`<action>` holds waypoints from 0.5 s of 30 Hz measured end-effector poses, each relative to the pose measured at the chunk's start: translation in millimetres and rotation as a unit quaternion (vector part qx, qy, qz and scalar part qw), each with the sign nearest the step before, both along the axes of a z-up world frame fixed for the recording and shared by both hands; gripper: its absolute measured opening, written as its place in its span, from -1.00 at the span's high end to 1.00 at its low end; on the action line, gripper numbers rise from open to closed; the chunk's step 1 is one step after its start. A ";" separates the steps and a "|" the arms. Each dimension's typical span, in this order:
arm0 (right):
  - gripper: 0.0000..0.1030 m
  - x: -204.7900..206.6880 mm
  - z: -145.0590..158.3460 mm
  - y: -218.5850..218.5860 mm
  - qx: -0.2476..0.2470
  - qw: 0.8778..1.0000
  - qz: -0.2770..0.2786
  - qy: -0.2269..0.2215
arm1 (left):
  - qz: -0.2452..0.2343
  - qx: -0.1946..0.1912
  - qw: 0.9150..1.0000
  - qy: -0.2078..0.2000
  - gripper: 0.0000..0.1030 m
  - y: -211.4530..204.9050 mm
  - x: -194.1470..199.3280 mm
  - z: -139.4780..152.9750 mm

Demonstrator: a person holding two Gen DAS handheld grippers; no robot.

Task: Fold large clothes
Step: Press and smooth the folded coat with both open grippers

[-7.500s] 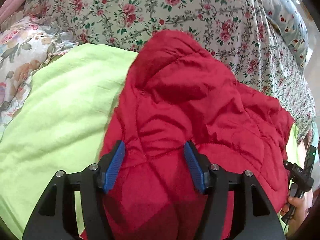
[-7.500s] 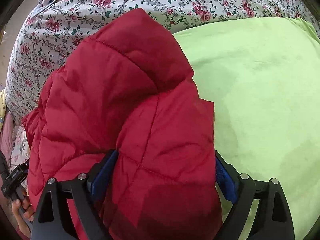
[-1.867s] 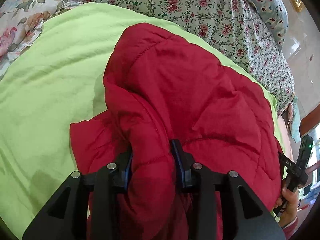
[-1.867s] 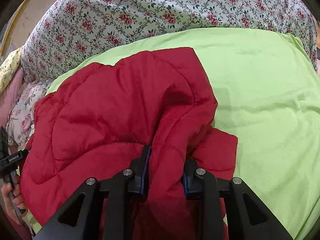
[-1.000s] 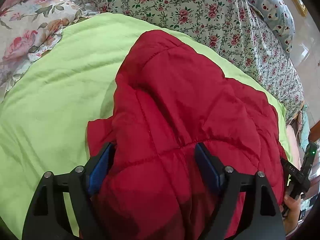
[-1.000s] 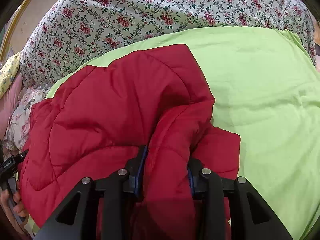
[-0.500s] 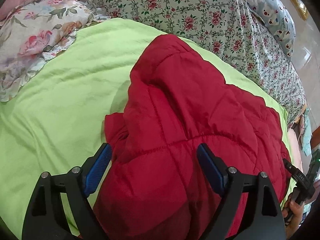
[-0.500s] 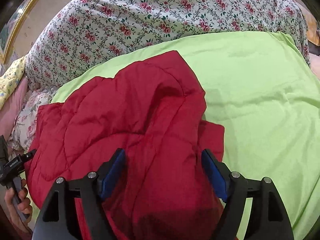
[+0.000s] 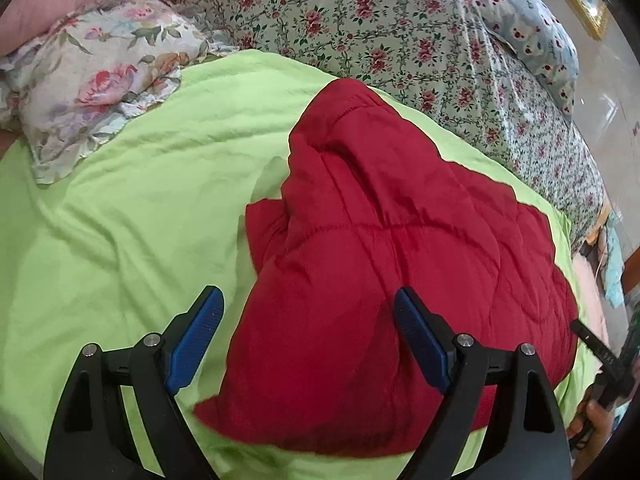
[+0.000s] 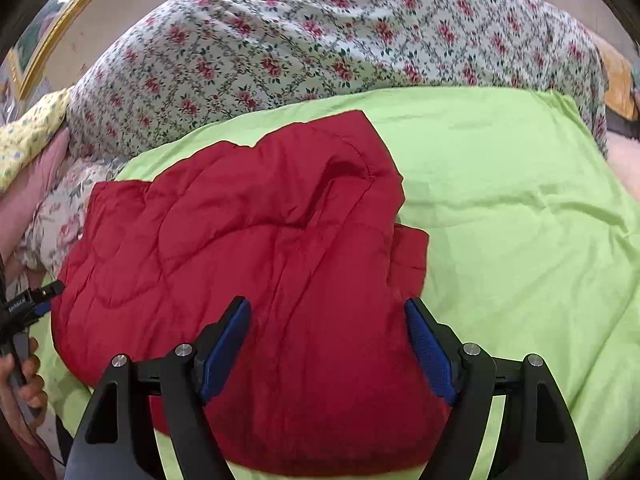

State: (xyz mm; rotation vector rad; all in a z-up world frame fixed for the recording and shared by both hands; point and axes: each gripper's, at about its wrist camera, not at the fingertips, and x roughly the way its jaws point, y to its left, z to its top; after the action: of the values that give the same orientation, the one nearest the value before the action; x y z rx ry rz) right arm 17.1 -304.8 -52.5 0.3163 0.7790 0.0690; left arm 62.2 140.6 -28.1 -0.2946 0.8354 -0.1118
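Note:
A red quilted jacket [image 9: 400, 240] lies in a folded heap on a lime-green sheet [image 9: 120, 220]. In the left wrist view my left gripper [image 9: 308, 304] hangs open above the jacket's near left edge, its blue pads clear of the cloth. From the right wrist, the same jacket [image 10: 240, 240] fills the middle, and my right gripper [image 10: 327, 312] stands open over its near right part, holding nothing. A smaller red flap [image 10: 408, 260] sticks out from under the right side of the heap.
The green sheet [image 10: 520, 220] covers a bed with a rose-print spread [image 9: 400, 40] behind it. A floral pillow [image 9: 92, 80] lies at the far left and a pale blue pillow [image 9: 528, 36] at the far right. A hand [image 10: 20, 376] shows at the picture's edge.
Both grippers let go of the jacket folds they pinched, opened wide and drew back and up. The jacket now lies loose on the sheet.

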 end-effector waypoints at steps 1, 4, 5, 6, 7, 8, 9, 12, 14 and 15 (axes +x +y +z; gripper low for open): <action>-0.58 -4.7 2.2 0.4 -0.002 1.000 0.001 -0.003 | -0.001 0.006 1.000 -0.004 -0.71 -1.2 -5.8 1.1; -0.59 -15.5 8.6 4.0 -0.008 1.000 0.005 -0.011 | -0.010 0.017 1.000 -0.011 -0.71 -5.2 -18.6 3.9; -0.59 -18.8 10.7 5.7 -0.008 1.000 0.008 -0.014 | -0.013 0.018 1.000 -0.013 -0.71 -6.9 -21.8 4.8; -0.59 -21.6 12.4 7.7 -0.009 1.000 0.011 -0.016 | -0.017 0.019 1.000 -0.014 -0.71 -8.0 -24.2 5.3; -0.60 -24.0 14.1 9.8 -0.010 1.000 0.013 -0.018 | -0.021 0.021 0.999 -0.015 -0.71 -10.1 -27.1 6.0; -0.60 -27.3 15.8 12.6 -0.009 1.000 0.018 -0.020 | -0.025 0.022 0.999 -0.015 -0.71 -12.1 -29.9 6.8; -0.60 -29.4 16.6 14.4 -0.009 1.000 0.020 -0.022 | -0.027 0.023 0.999 -0.016 -0.71 -13.7 -32.2 7.4; -0.61 -35.2 17.9 21.2 -0.008 0.999 0.027 -0.023 | -0.034 0.023 0.999 -0.018 -0.71 -17.9 -38.8 8.8; -0.61 -39.7 18.4 26.0 -0.008 0.999 0.034 -0.024 | -0.037 0.022 0.999 -0.018 -0.71 -20.1 -42.7 8.8; -0.61 -41.1 18.2 27.7 -0.008 0.999 0.035 -0.024 | -0.039 0.023 0.999 -0.018 -0.71 -21.9 -45.0 8.7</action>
State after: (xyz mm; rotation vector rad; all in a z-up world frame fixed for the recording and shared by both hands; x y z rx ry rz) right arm -24.0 -277.1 -34.3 0.2712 0.7427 0.1360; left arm 17.2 118.6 -19.4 -0.2155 0.8132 -0.1695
